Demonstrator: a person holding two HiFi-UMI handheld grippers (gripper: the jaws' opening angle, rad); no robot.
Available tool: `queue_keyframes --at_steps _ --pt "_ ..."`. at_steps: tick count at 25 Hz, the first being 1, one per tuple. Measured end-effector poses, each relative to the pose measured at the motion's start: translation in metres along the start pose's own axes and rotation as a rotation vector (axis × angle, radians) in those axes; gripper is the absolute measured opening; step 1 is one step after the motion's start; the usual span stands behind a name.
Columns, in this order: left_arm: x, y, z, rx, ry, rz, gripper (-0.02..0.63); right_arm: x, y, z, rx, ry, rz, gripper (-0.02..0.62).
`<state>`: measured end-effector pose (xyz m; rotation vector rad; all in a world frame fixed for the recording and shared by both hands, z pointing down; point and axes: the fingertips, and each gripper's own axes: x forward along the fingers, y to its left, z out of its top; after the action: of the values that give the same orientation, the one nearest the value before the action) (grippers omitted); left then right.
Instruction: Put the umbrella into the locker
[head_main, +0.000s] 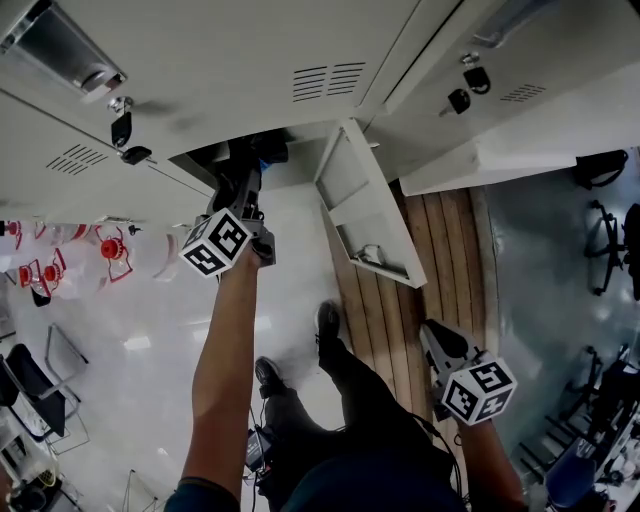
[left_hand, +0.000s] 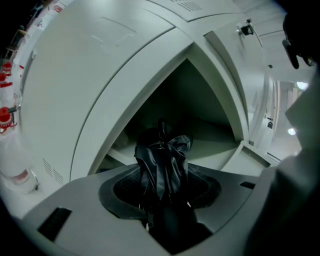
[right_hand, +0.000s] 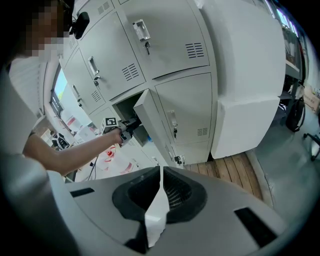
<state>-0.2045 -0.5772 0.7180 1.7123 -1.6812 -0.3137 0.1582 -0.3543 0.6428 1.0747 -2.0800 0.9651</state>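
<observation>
A folded black umbrella (left_hand: 162, 160) sits between the jaws of my left gripper (left_hand: 161, 200), which is shut on it. In the left gripper view its crumpled tip points into the dark open locker compartment (left_hand: 195, 115). The head view shows the left gripper (head_main: 247, 185) at arm's length at the mouth of that compartment (head_main: 215, 155), beside the swung-open locker door (head_main: 360, 205). From the right gripper view, the left gripper (right_hand: 127, 125) is at the opening too. My right gripper (head_main: 430, 330) hangs low at the right, far from the locker, shut with nothing in it (right_hand: 160, 172).
Grey locker doors surround the open one, with keys hanging in their locks (head_main: 120, 128) (head_main: 460, 100). The person's shoes (head_main: 328, 322) stand on a glossy white floor beside a wooden plank strip (head_main: 440, 250). Red and white objects (head_main: 113, 248) lie at the left, dark chairs (head_main: 605, 250) at the right.
</observation>
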Motion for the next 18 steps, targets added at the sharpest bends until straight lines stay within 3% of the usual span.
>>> queue_keyframes --at_steps 3,5,7,11,18 --pt "0.021 0.006 0.001 -0.085 0.003 0.016 0.235 0.004 0.001 -0.001 -0.004 0.004 0.006 0.04" --pt "0.024 0.014 -0.004 -0.16 0.016 0.036 0.303 0.004 0.004 -0.001 -0.006 0.005 0.014 0.04" --pt "0.02 0.018 -0.011 -0.203 0.019 0.037 0.33 0.003 0.007 -0.001 -0.008 0.006 0.02 0.04" --pt "0.012 0.018 -0.021 -0.214 0.032 0.004 0.33 0.003 0.014 -0.002 -0.016 0.006 0.028 0.04" --pt "-0.016 0.013 -0.019 -0.115 0.071 0.001 0.362 -0.001 0.032 -0.004 -0.032 0.001 0.044 0.041"
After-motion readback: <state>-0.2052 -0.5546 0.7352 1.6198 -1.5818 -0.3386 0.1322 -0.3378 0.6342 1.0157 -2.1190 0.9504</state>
